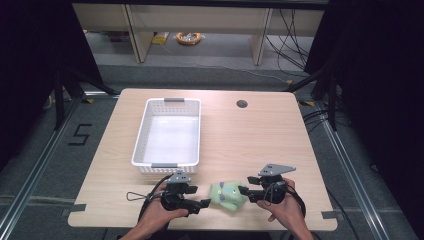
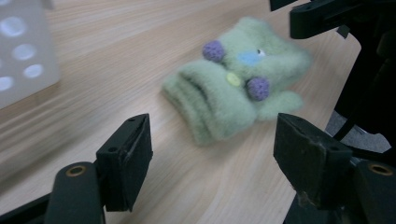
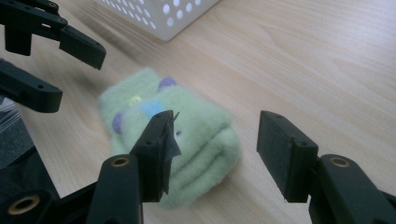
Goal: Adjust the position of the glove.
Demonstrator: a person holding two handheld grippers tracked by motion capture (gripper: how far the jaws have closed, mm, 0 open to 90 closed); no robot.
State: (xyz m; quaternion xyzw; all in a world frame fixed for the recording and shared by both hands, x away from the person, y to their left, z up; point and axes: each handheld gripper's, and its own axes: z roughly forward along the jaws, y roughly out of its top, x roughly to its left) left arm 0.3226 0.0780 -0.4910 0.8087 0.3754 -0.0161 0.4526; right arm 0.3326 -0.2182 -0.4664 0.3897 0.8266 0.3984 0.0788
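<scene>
Flanking the folded green sock (image 1: 227, 194) on the table (image 1: 260, 140), both tongs gape (nothing held); the right tongs (image 1: 243, 190) should probably pinch its thick fold squarely.

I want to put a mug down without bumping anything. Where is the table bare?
The widest bare patch is right of the basket, from the cable hole down toward the right gripper. A narrower strip runs left of the basket. The near edge is crowded: both open grippers flank the green sock, the left gripper close beside it.
</scene>
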